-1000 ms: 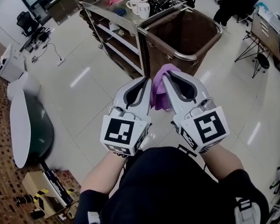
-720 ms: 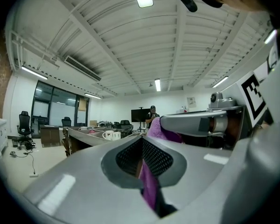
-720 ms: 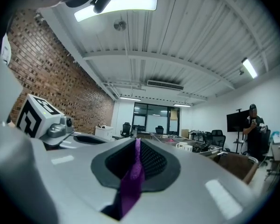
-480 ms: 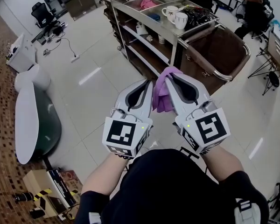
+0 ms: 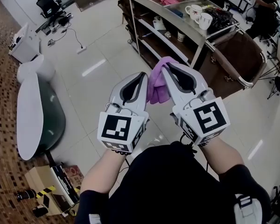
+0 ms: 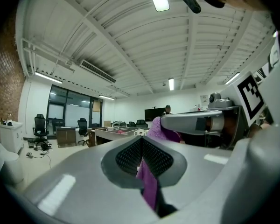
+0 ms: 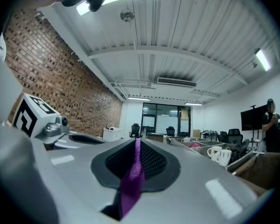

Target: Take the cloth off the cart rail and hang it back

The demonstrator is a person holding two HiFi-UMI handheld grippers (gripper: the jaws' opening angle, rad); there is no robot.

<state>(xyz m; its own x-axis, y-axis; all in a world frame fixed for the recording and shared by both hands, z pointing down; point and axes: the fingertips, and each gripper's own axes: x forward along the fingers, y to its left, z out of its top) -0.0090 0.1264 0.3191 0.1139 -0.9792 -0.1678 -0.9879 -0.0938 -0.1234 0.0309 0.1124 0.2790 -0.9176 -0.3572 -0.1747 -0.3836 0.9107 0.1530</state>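
Cloth [image 5: 157, 84] gripped by left claw [image 5: 141, 76] and right claw [image 5: 167, 69]; cart [image 5: 168, 14] beyond.

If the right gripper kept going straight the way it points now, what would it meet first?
Probably nothing near. The right gripper points past the cart, which lies right of its line in its own view; ahead are only distant office chairs. Depth is unclear, so it might graze the cart.
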